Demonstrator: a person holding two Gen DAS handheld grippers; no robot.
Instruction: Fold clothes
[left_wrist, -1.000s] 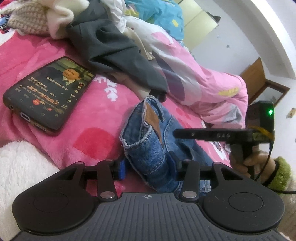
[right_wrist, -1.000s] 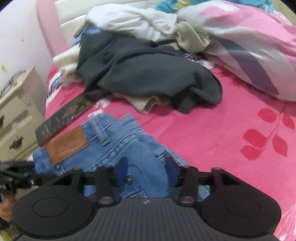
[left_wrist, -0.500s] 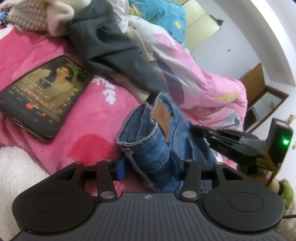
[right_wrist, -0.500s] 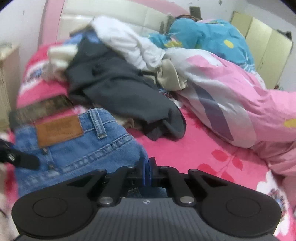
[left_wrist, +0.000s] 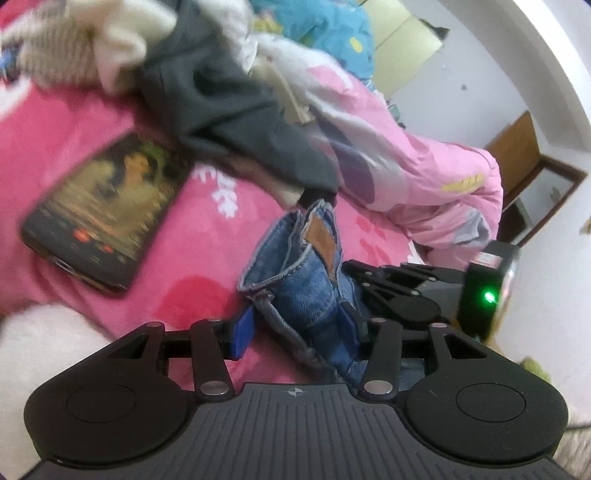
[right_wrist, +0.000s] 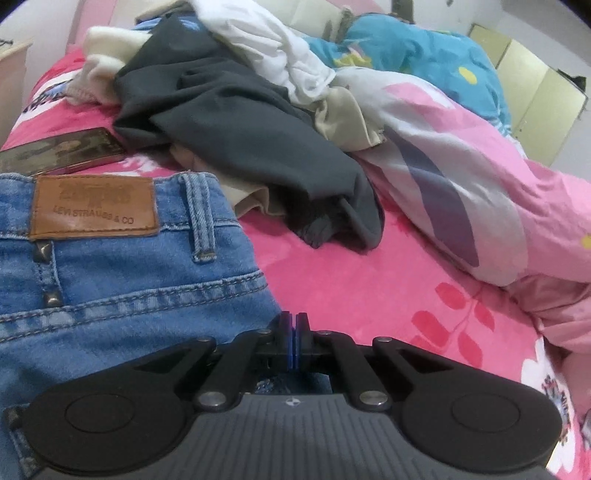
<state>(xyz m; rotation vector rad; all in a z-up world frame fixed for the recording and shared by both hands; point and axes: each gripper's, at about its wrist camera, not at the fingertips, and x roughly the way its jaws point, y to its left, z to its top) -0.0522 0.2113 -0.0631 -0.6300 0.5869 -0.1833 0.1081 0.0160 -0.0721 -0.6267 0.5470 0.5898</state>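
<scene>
Blue jeans (left_wrist: 306, 280) lie bunched on the pink blanket (left_wrist: 192, 258), waistband end w/ brown leather patch (right_wrist: 94, 206) raised. Left gripper (left_wrist: 297, 330) is clamped narrow on the folded denim edge; right gripper (right_wrist: 291, 341) has its pads pressed together at the jeans' right edge, can't tell if any cloth is caught. Smartphone (left_wrist: 103, 214) lies left of the jeans, dark grey garment (right_wrist: 236, 122) behind them.

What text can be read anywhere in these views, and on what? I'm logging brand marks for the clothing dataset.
"LEVI STRAUSS & CO": on the brown leather patch at the waistband of the jeans; the larger mark above that line is too blurred to read.
Phone screen: writing blurred, unreadable.
White lettering on the pink bedspread: blurred, unreadable.
</scene>
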